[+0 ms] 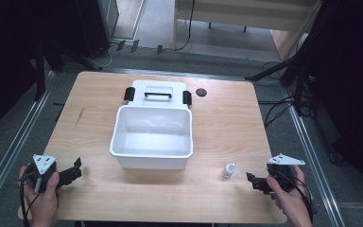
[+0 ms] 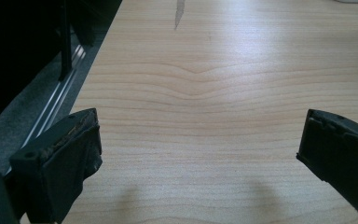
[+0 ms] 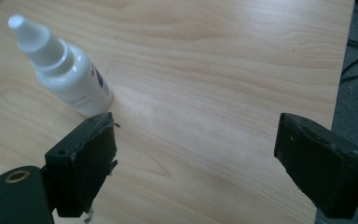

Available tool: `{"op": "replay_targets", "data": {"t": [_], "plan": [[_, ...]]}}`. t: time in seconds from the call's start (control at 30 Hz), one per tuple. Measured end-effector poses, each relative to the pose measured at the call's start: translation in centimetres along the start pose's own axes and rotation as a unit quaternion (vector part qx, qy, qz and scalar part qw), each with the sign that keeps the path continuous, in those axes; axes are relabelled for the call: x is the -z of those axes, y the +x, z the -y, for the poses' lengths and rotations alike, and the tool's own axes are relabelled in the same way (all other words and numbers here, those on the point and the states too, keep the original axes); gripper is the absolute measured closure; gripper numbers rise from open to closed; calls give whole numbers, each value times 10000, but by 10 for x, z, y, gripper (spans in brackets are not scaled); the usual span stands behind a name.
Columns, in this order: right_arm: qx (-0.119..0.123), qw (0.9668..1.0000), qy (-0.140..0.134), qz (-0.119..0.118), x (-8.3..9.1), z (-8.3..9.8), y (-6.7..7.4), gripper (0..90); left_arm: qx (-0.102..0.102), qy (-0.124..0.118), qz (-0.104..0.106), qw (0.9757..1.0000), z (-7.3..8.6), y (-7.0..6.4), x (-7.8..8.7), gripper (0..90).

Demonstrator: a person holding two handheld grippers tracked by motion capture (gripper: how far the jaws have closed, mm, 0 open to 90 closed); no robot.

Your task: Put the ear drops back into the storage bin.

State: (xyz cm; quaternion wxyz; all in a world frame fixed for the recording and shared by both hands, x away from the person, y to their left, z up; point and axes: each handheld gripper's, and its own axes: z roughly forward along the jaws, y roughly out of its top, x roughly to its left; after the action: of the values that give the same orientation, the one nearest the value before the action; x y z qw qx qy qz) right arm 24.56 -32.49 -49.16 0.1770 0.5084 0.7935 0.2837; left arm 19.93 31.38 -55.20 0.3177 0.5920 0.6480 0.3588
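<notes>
A small white dropper bottle (image 1: 229, 170) stands upright on the wooden table (image 1: 217, 123), just right of the white open bin (image 1: 152, 137). My right gripper (image 1: 254, 179) is held low at the table's front right, a short way right of the bottle, jaws wide apart and empty. In the right gripper view the bottle (image 3: 65, 70) stands just beyond the left jaw, outside the gap of the right gripper (image 3: 193, 154). My left gripper (image 1: 75, 169) hovers at the front left, open over bare wood; the left gripper (image 2: 198, 149) holds nothing.
The bin's white lid (image 1: 158, 92) with black handle and latches lies flat behind the bin. A small black disc (image 1: 201, 92) sits at the back right of the lid. Dark stands and cables (image 1: 283, 71) surround the table on the floor.
</notes>
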Motion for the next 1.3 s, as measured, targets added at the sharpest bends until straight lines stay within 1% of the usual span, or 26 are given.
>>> {"op": "replay_targets", "data": {"t": [0.03, 0.07, 0.1, 0.13, 0.17, 0.23, 0.27, 0.33, 0.4, 0.47, 0.5, 0.53, 0.57, 0.6, 0.7, 0.73, 0.87, 0.93, 1.07, 1.1, 1.2, 1.27, 1.3], "plan": [[100, 9998, 168, 21, 0, -3, 2, 124, 2, 5, 6, 10000, 0, 0, 0, 0], [147, 9991, 402, 12, 0, -7, 4, 126, 9, -1, 11, 10000, 0, 0, 0, 0], [228, 9974, 685, 60, -1, -11, 5, 126, 16, 6, 6, 10000, 0, 0, 0, 0], [374, 9958, 824, 134, -1, -14, 7, 126, 22, 6, 4, 10000, 0, 0, 0, 0], [469, 9942, 951, 205, 0, -16, 8, 126, 36, 7, -3, 10000, 0, 0, 0, 0], [693, 9879, 1335, 390, 0, -22, 11, 129, 41, 23, 4, 10000, 0, 1, 0, 0], [791, 9842, 1529, 405, -1, -25, 11, 129, 49, 20, 7, 10000, 0, 1, 0, 0], [925, 9762, 1933, 337, -1, -31, 15, 129, 48, 21, 7, 10000, 0, 1, 0, 0], [1023, 9699, 2205, 139, -1, -37, 20, 127, 46, 21, 9, 10000, 0, 1, 0, 0], [1087, 9660, 2347, 6, -1, -43, 28, 126, 52, 22, 13, 10000, 0, 1, 0, 0], [1172, 9640, 2386, -16, -2, -47, 32, 126, 53, 23, 12, 10000, 0, 1, -1, 0], [1182, 9628, 2431, -25, -2, -49, 34, 126, 49, 28, 12, 10000, 0, 1, 0, 0], [1183, 9619, 2465, -43, -3, -52, 37, 127, 45, 28, 14, 10000, 0, 1, 0, 0], [1190, 9619, 2462, -13, -3, -55, 40, 128, 40, 30, 14, 10000, 0, 1, 0, 0], [1170, 9630, 2429, -39, -4, -64, 45, 142, 49, 22, 21, 10000, 0, 1, 0, 0], [1186, 9626, 2434, -49, -4, -66, 47, 152, 52, 25, 25, 10000, 0, 1, 0, 0], [1309, 9615, 2414, -103, -5, -75, 57, 217, 52, 29, 38, 10000, 0, 1, -1, 0], [1349, 9613, 2401, -110, -6, -79, 61, 264, 60, 28, 39, 10000, 0, 1, -1, 0], [1320, 9606, 2442, -104, -10, -88, 64, 312, 56, 24, 34, 10000, 0, 1, -1, 0], [1279, 9609, 2454, -98, -11, -90, 65, 327, 56, 32, 33, 10000, 0, 1, -1, 0], [1318, 9597, 2479, -149, -13, -97, 67, 366, 44, 34, 24, 10000, 0, 1, -1, 0], [1310, 9597, 2482, -167, -15, -100, 68, 386, 57, 38, 33, 10000, 0, 1, -1, 0], [1306, 9592, 2503, -180, -16, -101, 69, 398, 57, 33, 38, 10000, 0, 1, -1, 0]]}}
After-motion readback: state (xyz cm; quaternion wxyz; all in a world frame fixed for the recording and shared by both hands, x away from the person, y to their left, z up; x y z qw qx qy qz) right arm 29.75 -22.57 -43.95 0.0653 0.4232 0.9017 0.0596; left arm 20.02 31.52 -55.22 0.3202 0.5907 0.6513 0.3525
